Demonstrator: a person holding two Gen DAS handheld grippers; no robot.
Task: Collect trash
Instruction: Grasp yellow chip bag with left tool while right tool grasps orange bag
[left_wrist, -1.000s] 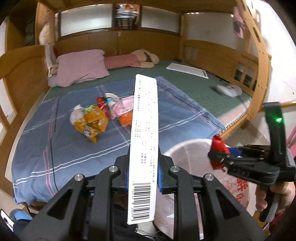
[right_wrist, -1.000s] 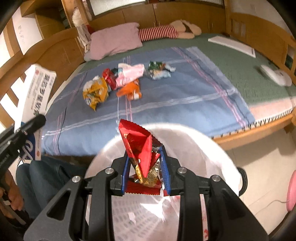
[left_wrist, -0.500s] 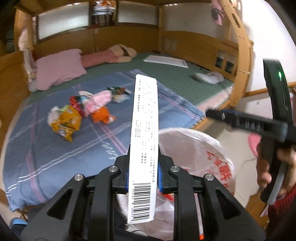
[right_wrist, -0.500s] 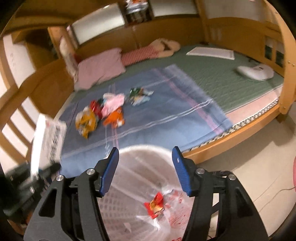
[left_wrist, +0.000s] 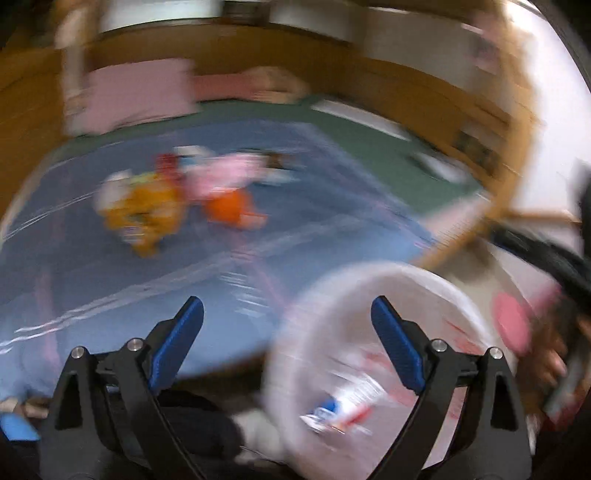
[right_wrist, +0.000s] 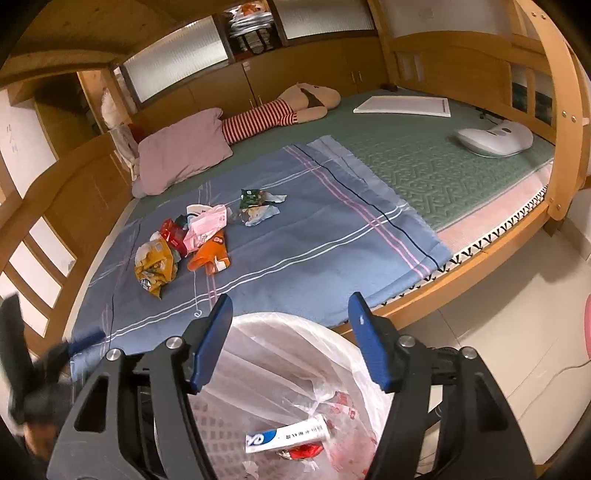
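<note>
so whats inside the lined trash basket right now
Inside the trash basket, on its plastic liner, lie a long white and blue box and a red wrapper beside it. The right gripper's frame hides the basket's left and right parts.

bed (right_wrist: 424, 173) | blue sheet (right_wrist: 314, 251): wrappers (right_wrist: 184, 243), pillow (right_wrist: 181, 151), perhaps plush toy (right_wrist: 288, 107)
</note>
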